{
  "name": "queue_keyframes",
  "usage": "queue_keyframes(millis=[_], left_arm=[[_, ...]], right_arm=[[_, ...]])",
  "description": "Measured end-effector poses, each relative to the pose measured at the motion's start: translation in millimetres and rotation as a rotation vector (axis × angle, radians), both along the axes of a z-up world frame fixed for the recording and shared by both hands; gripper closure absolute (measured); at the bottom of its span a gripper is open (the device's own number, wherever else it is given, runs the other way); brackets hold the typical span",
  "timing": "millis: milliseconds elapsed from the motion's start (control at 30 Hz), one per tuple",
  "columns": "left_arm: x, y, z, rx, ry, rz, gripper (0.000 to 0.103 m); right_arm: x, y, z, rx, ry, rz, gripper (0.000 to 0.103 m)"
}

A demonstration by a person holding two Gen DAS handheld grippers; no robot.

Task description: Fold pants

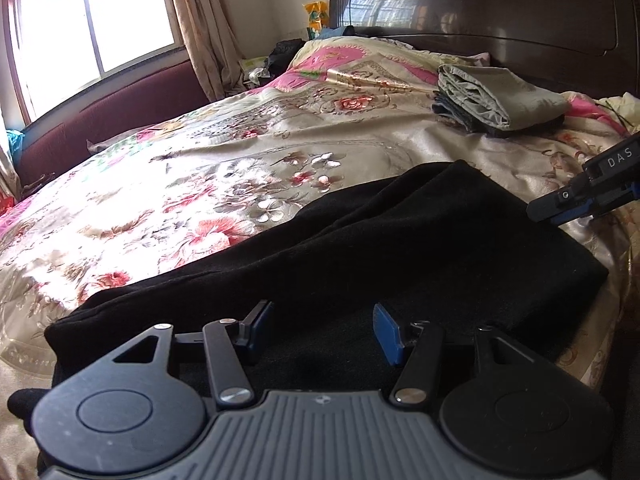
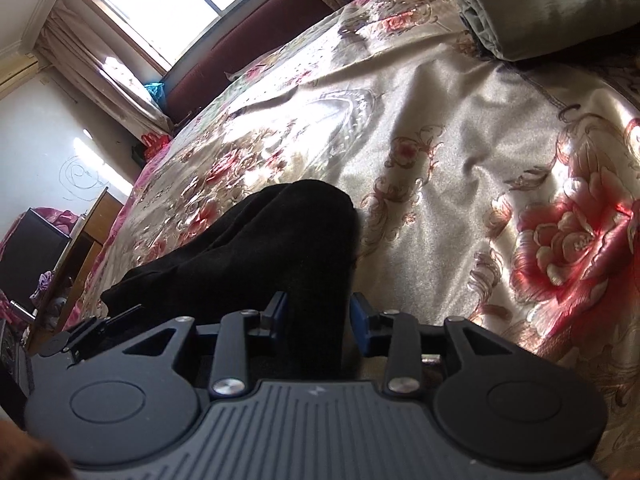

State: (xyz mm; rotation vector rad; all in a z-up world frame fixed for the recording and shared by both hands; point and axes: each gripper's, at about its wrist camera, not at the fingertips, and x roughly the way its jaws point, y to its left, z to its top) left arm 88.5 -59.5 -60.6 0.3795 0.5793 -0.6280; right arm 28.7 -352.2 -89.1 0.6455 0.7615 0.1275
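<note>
We judge the black pants (image 1: pixel 400 240) soft, limp and light; left tool (image 1: pixel 324 330) gapes empty, right tool (image 2: pixel 318 312) apparently straddles an edge unclamped, best gripped at corners.

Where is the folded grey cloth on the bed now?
In the left wrist view the grey cloth lies at the upper right, on the flowered bedspread near the dark headboard, beyond the black pants.

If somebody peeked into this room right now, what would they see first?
Probably the black pants, lying dark across the near side of the shiny flowered bedspread. Next, the bright window glowing at the far left, and the stack of folded clothes up near the dark headboard.
</note>
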Motion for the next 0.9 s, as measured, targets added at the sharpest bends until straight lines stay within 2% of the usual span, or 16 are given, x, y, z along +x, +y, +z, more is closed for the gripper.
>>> queue_keyframes(millis=[67,133,200,267,367,433,467,533,633,700,767,833,867,900], left_arm=[[-2,-5,-3,-0.001,0.004,-0.029,0.034],[-3,-9,-9,0.016,0.017,-0.051,0.034],[-3,-10,-13,0.026,0.025,-0.057,0.034],[-3,-7,-12,0.020,0.039,-0.050,0.033],[-3,-4,-9,0.012,0.054,-0.046,0.033],[-3,-4,-10,0.018,0.050,-0.050,0.032],[-3,-4,-10,0.022,0.051,-0.052,0.032],[-3,-6,-9,0.036,0.044,-0.058,0.032],[-6,-4,-5,0.063,0.014,-0.064,0.031],[-4,1,-8,0.046,0.049,-0.064,0.028],[1,0,-17,0.007,0.096,-0.050,0.028],[-1,-4,-21,0.008,0.080,-0.059,0.028],[-4,-5,-21,0.006,0.074,-0.060,0.028],[-5,-4,-21,-0.003,0.081,-0.061,0.028]], right_arm=[[3,1,-5,0.024,0.015,0.029,0.059],[11,3,-12,0.018,0.035,0.045,0.059],[18,2,-19,0.077,0.052,0.034,0.057],[16,3,-14,0.105,0.035,0.053,0.058],[6,-3,-9,0.233,-0.023,0.086,0.058],[12,-4,-17,0.179,0.001,0.079,0.061],[19,-4,-25,0.175,0.025,0.081,0.068],[30,-3,-38,0.265,0.055,0.059,0.067],[22,13,-19,0.284,0.023,0.089,0.073],[16,16,-18,0.278,-0.004,0.108,0.076],[25,14,-40,0.260,0.085,0.042,0.074],[26,16,-43,0.304,0.078,0.033,0.067],[26,20,-38,0.292,0.070,0.034,0.065],[26,24,-32,0.275,0.077,0.030,0.075]])
